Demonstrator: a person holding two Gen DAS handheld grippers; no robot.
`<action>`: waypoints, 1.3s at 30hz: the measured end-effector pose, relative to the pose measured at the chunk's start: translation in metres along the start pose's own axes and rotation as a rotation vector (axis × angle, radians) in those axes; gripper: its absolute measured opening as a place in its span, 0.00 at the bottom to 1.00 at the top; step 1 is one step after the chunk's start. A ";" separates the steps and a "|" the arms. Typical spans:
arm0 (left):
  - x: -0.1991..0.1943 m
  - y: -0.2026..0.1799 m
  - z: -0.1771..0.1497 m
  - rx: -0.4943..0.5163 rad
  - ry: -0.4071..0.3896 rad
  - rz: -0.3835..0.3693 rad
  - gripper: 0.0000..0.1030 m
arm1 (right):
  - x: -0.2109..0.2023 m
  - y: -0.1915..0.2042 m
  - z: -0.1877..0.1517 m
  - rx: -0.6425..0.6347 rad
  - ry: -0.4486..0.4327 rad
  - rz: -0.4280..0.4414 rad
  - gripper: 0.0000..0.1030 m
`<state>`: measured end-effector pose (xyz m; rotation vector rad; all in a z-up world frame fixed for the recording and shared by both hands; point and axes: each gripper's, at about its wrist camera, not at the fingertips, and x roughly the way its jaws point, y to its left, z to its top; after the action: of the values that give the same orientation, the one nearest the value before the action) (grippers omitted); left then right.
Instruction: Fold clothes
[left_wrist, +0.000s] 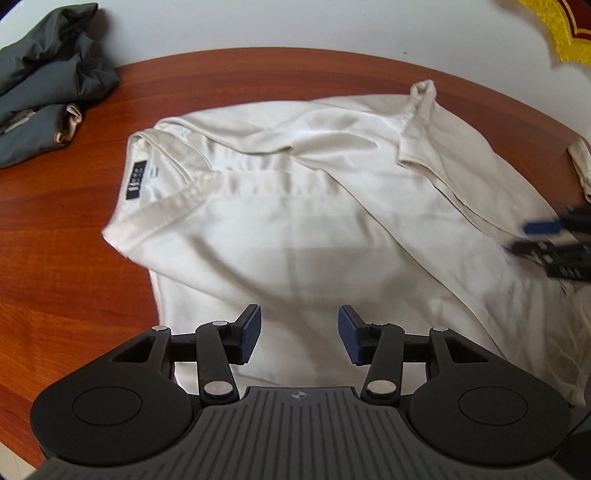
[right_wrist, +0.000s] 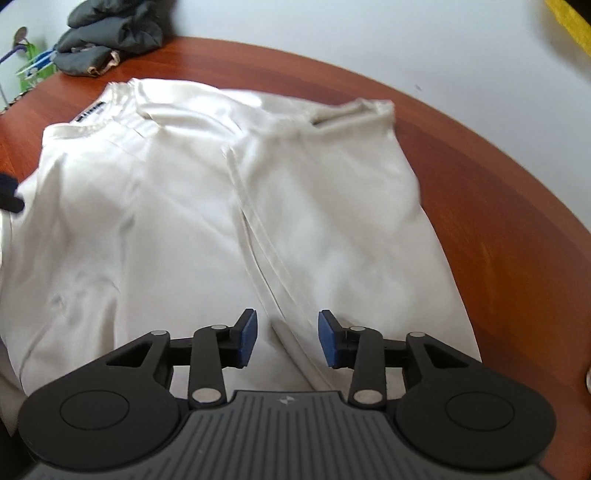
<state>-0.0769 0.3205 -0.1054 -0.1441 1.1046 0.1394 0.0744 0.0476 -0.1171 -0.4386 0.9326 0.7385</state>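
We are holding our left gripper over a cream-white soft cotton T-shirt that is lying on a round reddish-brown wooden table. Its two blue pads are standing apart with nothing between them, so it is let go and not pinching anything. We are holding our right gripper over the same shirt, farther along its body, and its blue pads are also standing apart; a folded edge of the cloth is running under the gap, but the pads are not pressing on it. The shirt is lying mostly flat, with one side folded over the middle and a short sleeve lying on top. Its neck is pointing to the left in the left wrist view, and a small black label is showing inside the collar. A crumpled dark grey cloth bundle is sitting at the far left edge of the table, well apart from the shirt. A plain white wall is standing behind the table.
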 end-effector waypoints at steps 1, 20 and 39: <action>-0.001 0.000 -0.001 0.002 -0.001 0.000 0.49 | 0.002 0.003 0.006 -0.014 -0.011 0.006 0.44; -0.028 -0.002 -0.040 -0.064 0.016 0.031 0.52 | 0.056 0.018 0.076 -0.075 -0.057 0.015 0.04; -0.029 0.001 -0.046 -0.102 0.041 0.074 0.52 | -0.017 -0.202 0.087 0.330 -0.158 -0.435 0.08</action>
<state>-0.1303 0.3119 -0.0993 -0.1980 1.1445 0.2606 0.2648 -0.0405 -0.0500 -0.2723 0.7562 0.2129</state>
